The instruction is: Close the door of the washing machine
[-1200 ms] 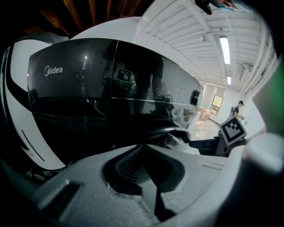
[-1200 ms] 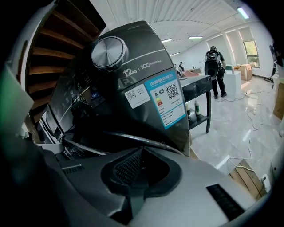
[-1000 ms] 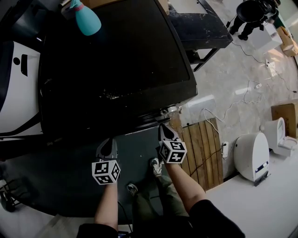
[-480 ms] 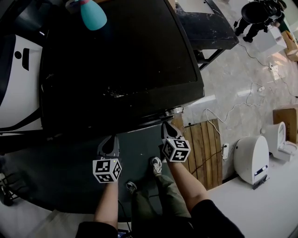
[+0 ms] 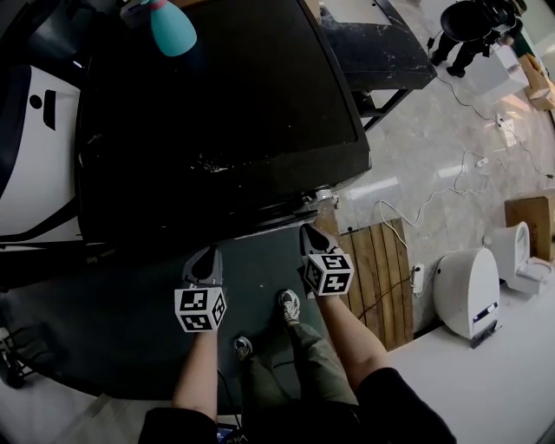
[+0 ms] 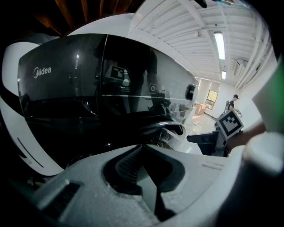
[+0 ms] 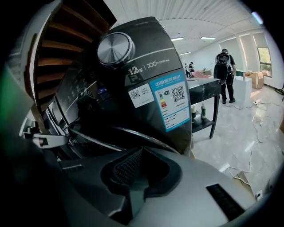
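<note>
Black gloss covers the washing machine, which fills the middle of the head view and stands on a pale tiled floor. A teal bottle sits at the far left corner of the machine's top. The door is on the machine's front face, where its round rim bulges past the near edge of the top, towards the right corner. From the right gripper view the chrome edge of that rim curves just beyond the jaws, below a silver knob and a blue-bordered label. I cannot tell whether the door is fully latched.

Both tools hover in front of the machine, near its front face and above a dark grey mat on which the person's shoes stand. The left tool is clenched, its ribbed pads meeting with nothing between them. It points at the dark front panel that carries the Midea logo. The right tool is likewise clenched and empty, just before the door's rim and near the front right corner of the machine.

Wooden slats lie on the floor along the mat's right edge, with a white cable trailing beyond them.
</note>
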### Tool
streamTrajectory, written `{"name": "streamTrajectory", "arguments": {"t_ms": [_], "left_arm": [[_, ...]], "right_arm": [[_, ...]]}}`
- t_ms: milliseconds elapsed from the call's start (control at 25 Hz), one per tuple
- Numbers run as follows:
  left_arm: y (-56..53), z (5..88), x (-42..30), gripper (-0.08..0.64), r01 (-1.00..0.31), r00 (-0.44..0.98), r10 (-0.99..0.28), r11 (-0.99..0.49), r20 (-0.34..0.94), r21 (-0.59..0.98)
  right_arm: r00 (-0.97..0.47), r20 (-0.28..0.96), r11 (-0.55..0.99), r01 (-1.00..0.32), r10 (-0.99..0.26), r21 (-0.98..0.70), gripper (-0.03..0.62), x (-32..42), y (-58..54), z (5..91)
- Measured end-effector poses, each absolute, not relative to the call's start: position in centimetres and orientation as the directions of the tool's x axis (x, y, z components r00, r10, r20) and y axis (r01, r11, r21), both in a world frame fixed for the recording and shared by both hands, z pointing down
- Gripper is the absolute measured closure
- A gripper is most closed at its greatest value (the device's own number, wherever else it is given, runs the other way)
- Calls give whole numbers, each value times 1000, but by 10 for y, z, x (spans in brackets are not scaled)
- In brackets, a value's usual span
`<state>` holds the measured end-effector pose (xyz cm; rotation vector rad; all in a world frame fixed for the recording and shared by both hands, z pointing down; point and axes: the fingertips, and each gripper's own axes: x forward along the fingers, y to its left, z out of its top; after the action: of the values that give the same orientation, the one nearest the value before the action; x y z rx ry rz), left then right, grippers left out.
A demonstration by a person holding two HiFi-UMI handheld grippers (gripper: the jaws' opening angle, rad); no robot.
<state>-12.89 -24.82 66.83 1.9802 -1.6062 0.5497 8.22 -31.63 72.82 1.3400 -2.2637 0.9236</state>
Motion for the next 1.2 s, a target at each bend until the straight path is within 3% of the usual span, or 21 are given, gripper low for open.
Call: {"name": "streamTrajectory", "arguments": {"t_ms": [240,680,1200], "left_arm": [[-227,631,-116,551,-968,251,-794,-226,554,114],[-139,529,-115,552,-910,412,-803,-385,431,153],[-8,416,-132,554,-826,551,-778,-561,304,61]], "right_arm": [[-465,555,319,-883,-689,-344,591,96,-286,689],[-442,358,332,-884,-822,-329,591,103,-182,532],[-377,159,316,-897,-913,-310,591,88,-17,389]]}}
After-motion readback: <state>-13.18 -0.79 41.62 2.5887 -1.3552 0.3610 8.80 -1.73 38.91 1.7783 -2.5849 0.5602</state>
